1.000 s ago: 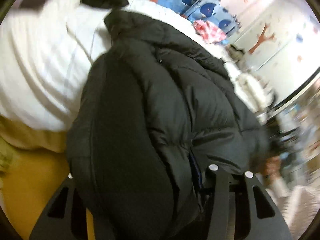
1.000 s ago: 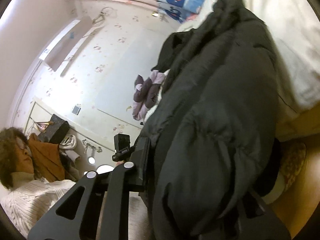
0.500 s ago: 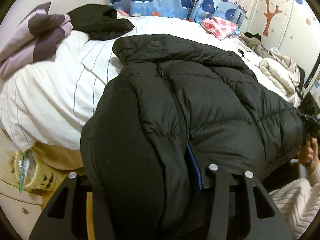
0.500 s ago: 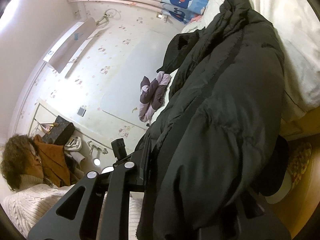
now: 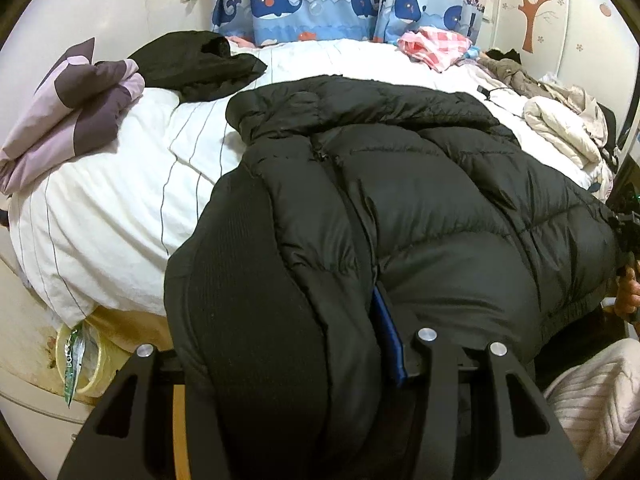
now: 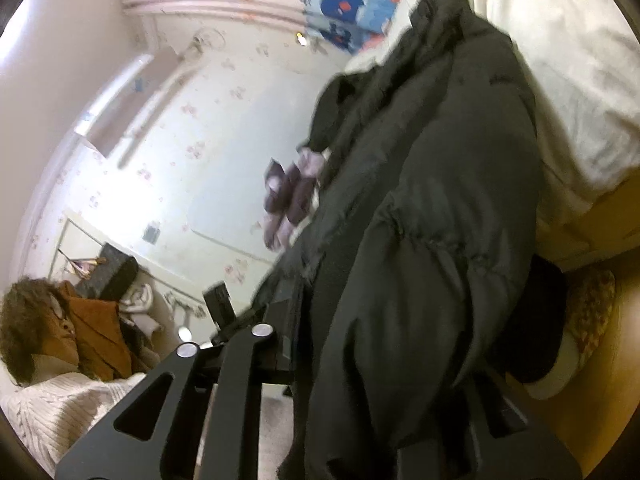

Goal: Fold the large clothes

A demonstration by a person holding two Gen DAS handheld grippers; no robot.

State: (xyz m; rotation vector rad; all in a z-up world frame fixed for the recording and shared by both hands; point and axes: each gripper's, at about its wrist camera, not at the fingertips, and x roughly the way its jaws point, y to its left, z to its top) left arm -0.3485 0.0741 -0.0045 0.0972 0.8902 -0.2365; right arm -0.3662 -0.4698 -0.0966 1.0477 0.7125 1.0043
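A large black puffer jacket lies across the white bed, collar toward the curtain, hem hanging over the near edge. My left gripper is shut on the jacket's hem at its left side; thick fabric bulges between the jaws. My right gripper is shut on the jacket's hem at the other side, seen tilted in the right wrist view. The right hand shows at the left wrist view's right edge.
A folded purple-and-lilac garment and a black garment lie at the bed's far left. A pink checked cloth and cream clothes lie at the far right. A tape roll sits below the bed edge. Whale curtains hang behind.
The left wrist view has swung level and pulled back, showing more bed. The jacket now lies spread flatter on the bed. Both grippers still hold the hem.
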